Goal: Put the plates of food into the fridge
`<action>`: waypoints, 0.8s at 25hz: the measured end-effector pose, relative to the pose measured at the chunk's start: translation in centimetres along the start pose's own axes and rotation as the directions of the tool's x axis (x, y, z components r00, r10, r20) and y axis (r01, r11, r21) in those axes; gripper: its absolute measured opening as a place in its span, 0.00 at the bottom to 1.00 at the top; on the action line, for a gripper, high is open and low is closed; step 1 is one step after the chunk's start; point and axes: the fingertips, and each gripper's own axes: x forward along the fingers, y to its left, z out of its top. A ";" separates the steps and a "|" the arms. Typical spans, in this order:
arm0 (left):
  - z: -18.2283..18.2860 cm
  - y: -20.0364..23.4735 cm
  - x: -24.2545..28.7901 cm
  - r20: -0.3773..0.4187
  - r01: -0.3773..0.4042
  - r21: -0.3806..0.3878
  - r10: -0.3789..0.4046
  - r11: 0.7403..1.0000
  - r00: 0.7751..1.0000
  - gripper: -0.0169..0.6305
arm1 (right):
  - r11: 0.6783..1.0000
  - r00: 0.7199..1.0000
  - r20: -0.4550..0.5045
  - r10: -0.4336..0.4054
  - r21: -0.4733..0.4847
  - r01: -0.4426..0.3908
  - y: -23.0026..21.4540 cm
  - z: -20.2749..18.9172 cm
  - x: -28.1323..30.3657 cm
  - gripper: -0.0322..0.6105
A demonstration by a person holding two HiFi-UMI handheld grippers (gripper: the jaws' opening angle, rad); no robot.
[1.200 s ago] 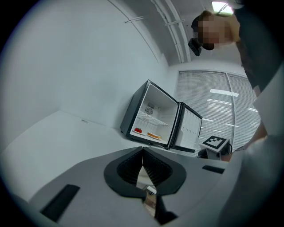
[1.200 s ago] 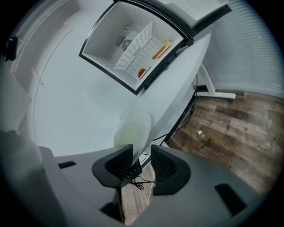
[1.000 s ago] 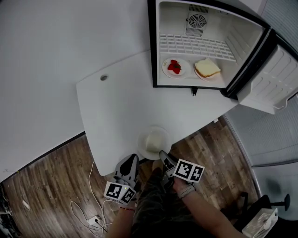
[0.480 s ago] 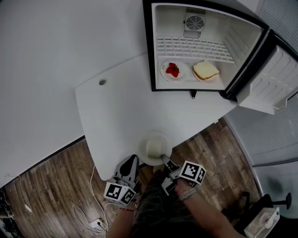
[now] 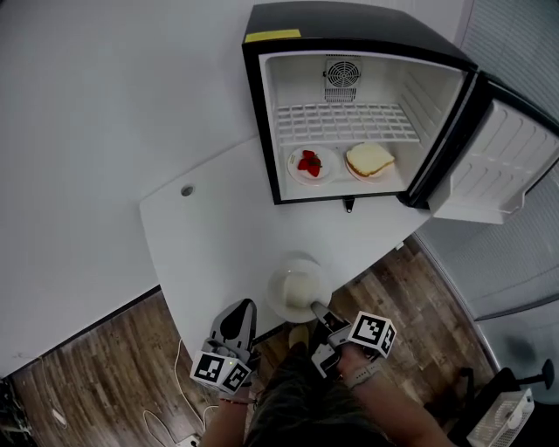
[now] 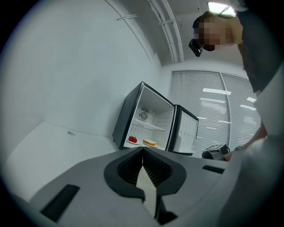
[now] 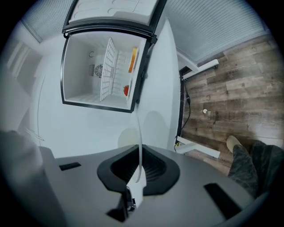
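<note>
The right gripper [image 5: 317,308] [image 7: 140,170] is clenching the near rim of a round white ceramic plate [image 5: 272,288] [image 7: 140,133] carrying a pale block of food [image 5: 295,284], at the near edge of the white table [image 5: 218,227]. The left gripper [image 5: 245,306] [image 6: 143,157] is hanging beside it, jaws pressed together on nothing. A black mini fridge [image 5: 349,26] is standing open at the far right corner, holding red strawberries [image 5: 308,161] and a sandwich [image 5: 369,160].

This looks like an office: a white desk [image 5: 218,236] with a cable hole [image 5: 187,190] left of centre, window blinds [image 5: 524,44] upper right, wood-pattern floor [image 5: 87,384] below, and a mini fridge [image 5: 345,96] on the desk.
</note>
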 end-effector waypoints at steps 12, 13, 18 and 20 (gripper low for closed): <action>3.8 -2.0 7.4 0.049 0.100 0.021 -0.101 0.995 0.994 0.04 | 0.996 0.992 0.093 0.086 -0.024 -0.084 10.5 9.7 0.7 0.07; 4.0 -2.0 8.1 0.053 0.107 0.024 -0.108 0.994 0.993 0.04 | 0.996 0.991 0.099 0.092 -0.028 -0.090 11.2 10.4 0.9 0.07; 5.6 -2.0 11.3 0.056 0.136 0.040 -0.138 0.990 0.989 0.04 | 0.993 0.986 0.125 0.112 -0.058 -0.105 14.5 13.5 1.9 0.07; 6.2 -1.8 12.4 0.065 0.149 0.047 -0.152 0.988 0.986 0.04 | 0.992 0.984 0.129 0.121 -0.060 -0.115 15.8 14.6 2.3 0.07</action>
